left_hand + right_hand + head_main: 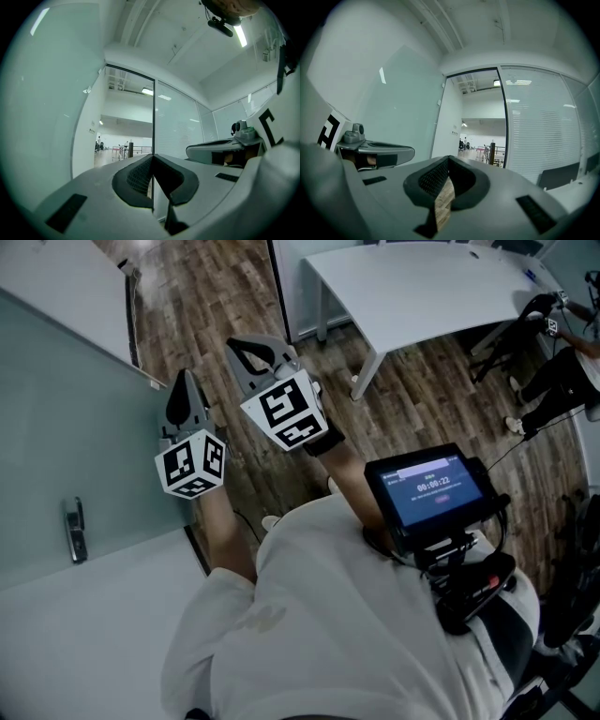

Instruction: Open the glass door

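Note:
The frosted glass door [66,446] stands at the left of the head view, with a metal handle [75,530] low on its pane. My left gripper [185,382] is held shut and empty just right of the pane's edge, well away from the handle. Beside it my right gripper [247,349] is also shut, with nothing in it. In the left gripper view the shut jaws [152,160] point level at the doorway [124,124], with the glass door [56,93] to the left. The right gripper view shows its shut jaws [448,161], the pane [403,103] and the same doorway [476,117].
A white table [422,287] stands ahead on the right over the wooden floor [206,296]. Another person [562,371] is at the far right. A screen device [429,488] hangs on my chest. A glass wall with blinds [539,131] lines the right of the doorway.

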Demonstrator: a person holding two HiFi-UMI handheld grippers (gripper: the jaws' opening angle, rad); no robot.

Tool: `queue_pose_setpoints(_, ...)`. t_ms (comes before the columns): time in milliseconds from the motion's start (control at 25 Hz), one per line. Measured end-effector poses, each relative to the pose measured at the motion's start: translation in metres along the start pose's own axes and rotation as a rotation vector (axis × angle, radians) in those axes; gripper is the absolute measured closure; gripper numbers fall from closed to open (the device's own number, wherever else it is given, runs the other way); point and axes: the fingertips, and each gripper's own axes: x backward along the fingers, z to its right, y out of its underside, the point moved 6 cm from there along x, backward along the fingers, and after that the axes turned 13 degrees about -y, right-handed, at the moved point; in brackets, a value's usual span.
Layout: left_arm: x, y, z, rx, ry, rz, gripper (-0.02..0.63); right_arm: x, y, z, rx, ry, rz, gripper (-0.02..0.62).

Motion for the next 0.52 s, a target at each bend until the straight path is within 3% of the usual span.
queue_pose_setpoints(280,0.005,0.004,-0.001,-0.008,-0.013,-0.005,0.603,0.000,0.002,0.000,0.002,-0.007,-0.005,0.592)
queue_pose_setpoints(520,0.059,0.042,-0.017,-0.065,-0.054,-0.163,0.603,0.024,0.023,-0.028,0.040,0.004,-0.070,0.592)
